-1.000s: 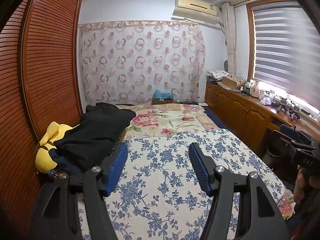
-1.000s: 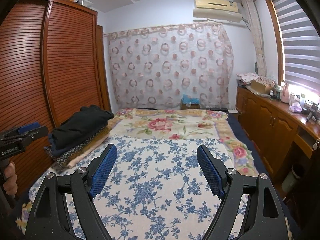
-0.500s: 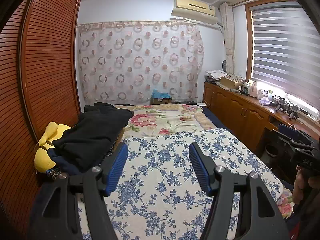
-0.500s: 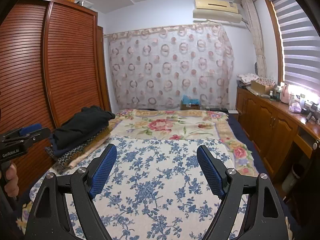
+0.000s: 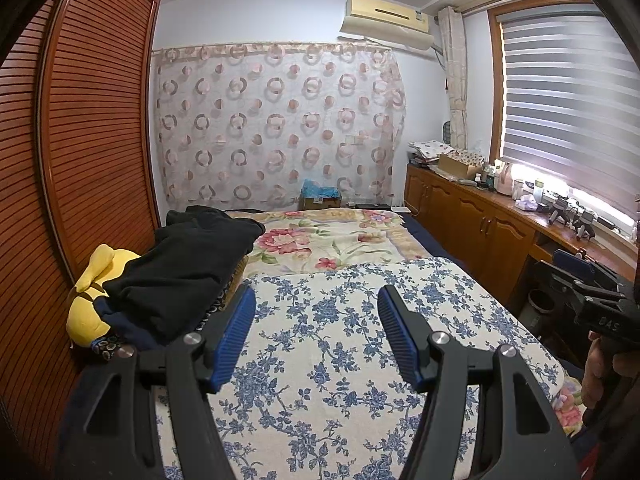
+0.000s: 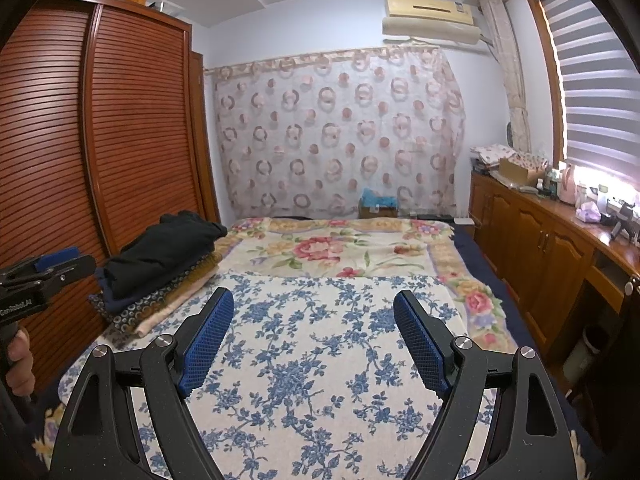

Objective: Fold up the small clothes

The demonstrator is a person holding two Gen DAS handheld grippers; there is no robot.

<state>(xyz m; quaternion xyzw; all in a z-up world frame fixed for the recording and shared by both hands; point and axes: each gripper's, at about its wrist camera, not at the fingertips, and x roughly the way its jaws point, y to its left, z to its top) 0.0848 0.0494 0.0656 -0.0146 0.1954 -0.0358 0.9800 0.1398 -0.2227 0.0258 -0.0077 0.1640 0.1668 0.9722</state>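
Blue rubber pads line both fingers of the left gripper (image 5: pixel 314 300), which hangs over the bed (image 5: pixel 460 280) with its jaws apart and nothing between them. In the left wrist view, the blue-flowered cover (image 5: pixel 340 360) below it lies flat and bare. The clothes (image 5: pixel 184 268) sit in a pile at the left edge of the bed, against the wooden wardrobe (image 5: pixel 92 140): a black garment on top, dark blue and patterned pieces beneath, and a yellow item (image 5: pixel 86 312) at the near end. The pile touches neither gripper. At the right edge of this view a hand (image 5: pixel 596 372) carries the right gripper, seen side-on.

In the right wrist view, the right gripper (image 6: pixel 314 304) also stands wide open and empty above the same flowered cover, well apart from the pile (image 6: pixel 160 264). From here the pile looks layered, but whether each piece is properly folded cannot be told. The left gripper shows at the left edge, side-on, above a hand (image 6: pixel 18 364).

Judgement: no garment is laid out on the working area and none is held. Either folding has not begun or the work stands between two pieces. The next step likely calls for taking one piece from the pile and spreading it flat.
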